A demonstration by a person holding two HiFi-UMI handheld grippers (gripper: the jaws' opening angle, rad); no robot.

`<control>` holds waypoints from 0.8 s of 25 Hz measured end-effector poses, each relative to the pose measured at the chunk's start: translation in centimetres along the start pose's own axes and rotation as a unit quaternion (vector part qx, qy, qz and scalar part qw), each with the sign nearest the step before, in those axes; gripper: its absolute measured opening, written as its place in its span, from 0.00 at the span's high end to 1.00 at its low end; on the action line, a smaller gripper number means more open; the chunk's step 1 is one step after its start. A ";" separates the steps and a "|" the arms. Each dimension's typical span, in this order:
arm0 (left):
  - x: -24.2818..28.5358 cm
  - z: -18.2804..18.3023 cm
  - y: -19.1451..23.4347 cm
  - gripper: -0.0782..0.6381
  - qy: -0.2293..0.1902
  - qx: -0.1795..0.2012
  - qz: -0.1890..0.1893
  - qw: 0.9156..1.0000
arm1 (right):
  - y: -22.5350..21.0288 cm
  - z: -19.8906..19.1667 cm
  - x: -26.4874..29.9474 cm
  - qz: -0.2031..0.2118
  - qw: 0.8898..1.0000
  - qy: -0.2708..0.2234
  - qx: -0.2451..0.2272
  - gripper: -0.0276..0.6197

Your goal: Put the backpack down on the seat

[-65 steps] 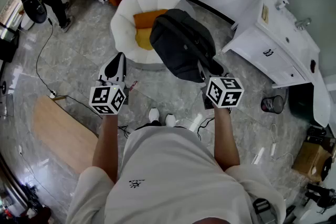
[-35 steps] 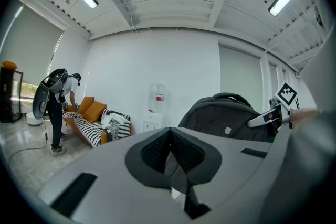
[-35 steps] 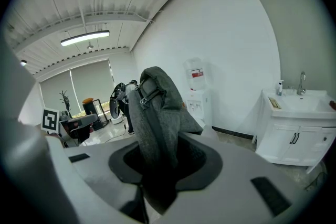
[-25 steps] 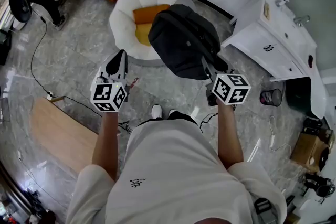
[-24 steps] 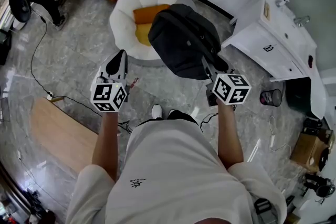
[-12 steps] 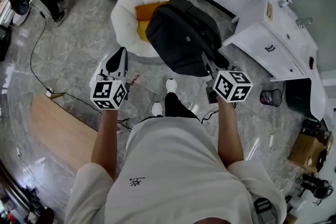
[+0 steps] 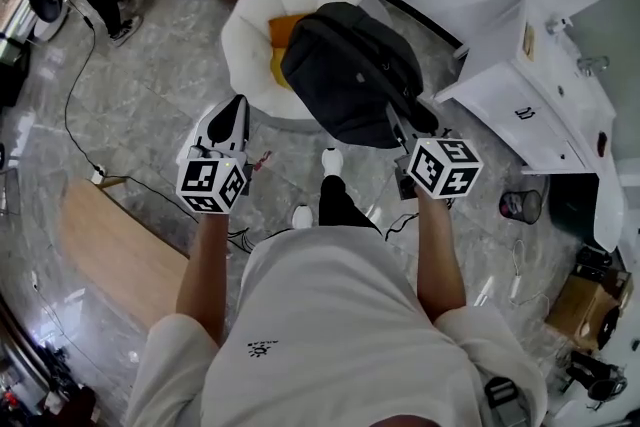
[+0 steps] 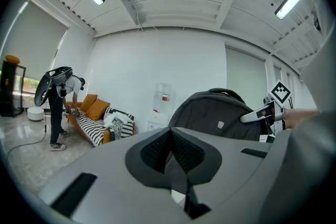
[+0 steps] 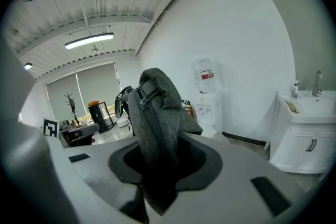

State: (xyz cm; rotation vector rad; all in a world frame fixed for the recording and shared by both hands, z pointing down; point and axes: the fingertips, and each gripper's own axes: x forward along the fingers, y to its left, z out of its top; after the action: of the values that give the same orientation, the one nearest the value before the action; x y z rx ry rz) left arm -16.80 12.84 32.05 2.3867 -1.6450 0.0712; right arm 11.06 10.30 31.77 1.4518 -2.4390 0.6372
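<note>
Since the earlier frames we have stepped toward the seat, one shoe (image 7: 331, 161) now out in front. The backpack (image 7: 350, 75) has travelled with us, so in the head view it now covers more of the seat's right side. Less of the orange cushion (image 7: 282, 27) shows than before. The backpack hangs in the air from the right gripper (image 7: 400, 123), whose fingers (image 9: 202, 162) are clenched on a fold of its grey fabric near the top. Its body reaches out over the near right edge of the seat (image 7: 245, 35), and we judge that it is not resting there yet. The left gripper (image 7: 230, 115) is beside it over the floor (image 7: 150, 105), fingers (image 8: 152, 152) pressed together on nothing. So the carry is nearly done. We still have to bring the backpack over the middle of the seat, lower it onto the cushion and let go.
</note>
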 end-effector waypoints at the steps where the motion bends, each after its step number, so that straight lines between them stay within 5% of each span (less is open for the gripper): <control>1: 0.7 0.0 0.1 0.87 0.002 -0.001 0.002 1.000 | -0.4 0.3 0.7 0.003 1.000 0.000 0.000 0.76; 20: 14.9 1.5 4.2 0.87 0.039 -0.003 0.070 0.997 | -9.1 7.1 16.0 0.072 0.996 0.045 -0.021 0.76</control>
State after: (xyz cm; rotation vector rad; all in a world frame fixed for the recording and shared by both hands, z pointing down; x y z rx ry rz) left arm -15.40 -2.56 33.97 2.2310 -1.7719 0.1820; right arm 11.48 -9.27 34.37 1.2124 -2.4870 0.6604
